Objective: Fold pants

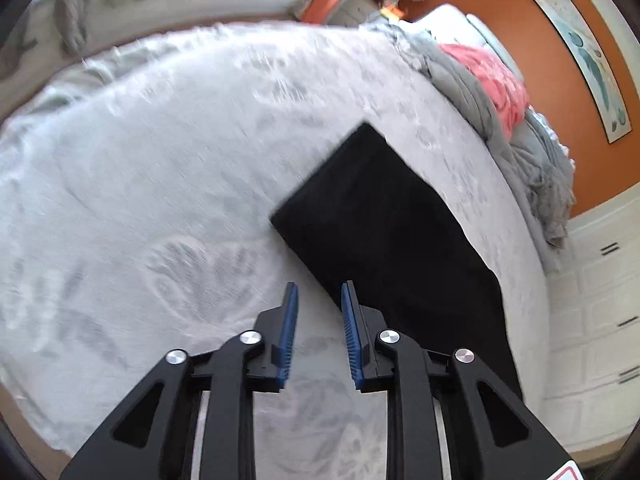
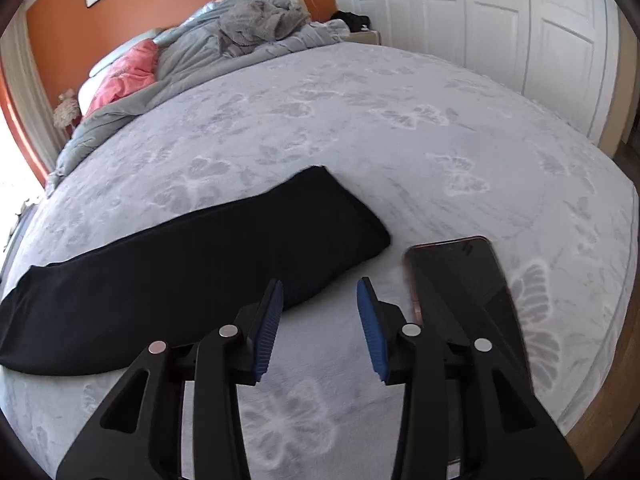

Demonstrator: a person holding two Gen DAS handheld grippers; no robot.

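Black pants (image 1: 384, 224) lie flat on the bed as one long folded strip. In the right wrist view the pants (image 2: 192, 264) run from the left edge to a rounded end near the middle. My left gripper (image 1: 319, 292) is open and empty, above the bed, its right fingertip over the strip's near edge. My right gripper (image 2: 320, 286) is open and empty, hovering just in front of the strip's right end.
A dark phone (image 2: 460, 276) lies on the bed right of my right gripper. The bed (image 2: 400, 120) has a grey butterfly-patterned cover. A grey duvet (image 2: 224, 44) and a pink cloth (image 2: 124, 76) are piled at the headboard. White closet doors (image 2: 500, 20) stand beyond.
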